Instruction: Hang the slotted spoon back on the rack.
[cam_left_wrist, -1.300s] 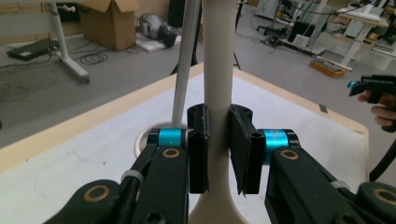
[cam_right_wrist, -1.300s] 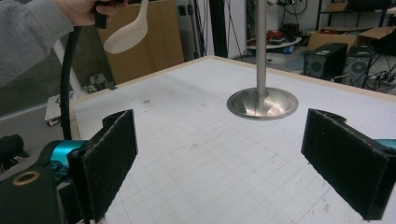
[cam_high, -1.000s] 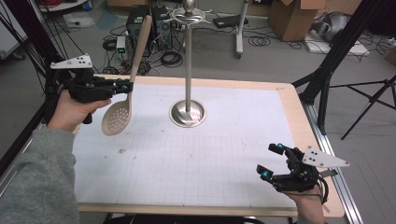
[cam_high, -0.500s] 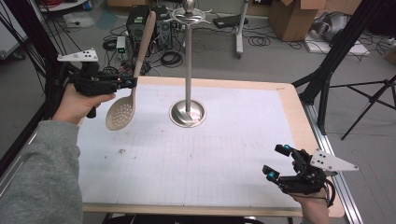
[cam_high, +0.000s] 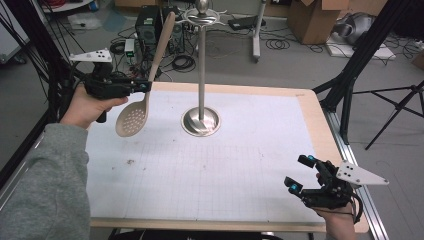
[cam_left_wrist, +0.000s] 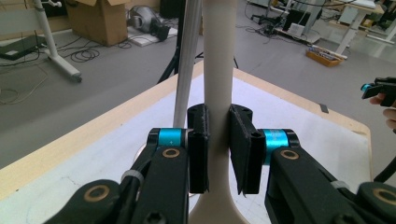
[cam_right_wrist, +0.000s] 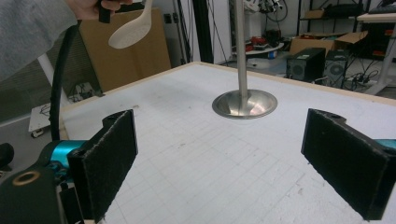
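The left hand-held gripper (cam_high: 143, 86) clamps the beige slotted wooden spoon (cam_high: 141, 97), lifted above the desk (cam_high: 310, 115) beside the tall steel hook stand (cam_high: 201, 65); hanging remains. The right hand-held gripper (cam_high: 299, 174) rests open.

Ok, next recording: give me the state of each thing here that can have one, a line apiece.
Left gripper: shut on the slotted spoon's handle, held above the table.
Slotted spoon: in the air, bowl down, handle tilted up toward the stand's top.
Right gripper: open, nothing between its fingers, low over the table's near right corner.
Metal stand: upright on the table, nothing seen hanging on it.
Table: bears the stand.
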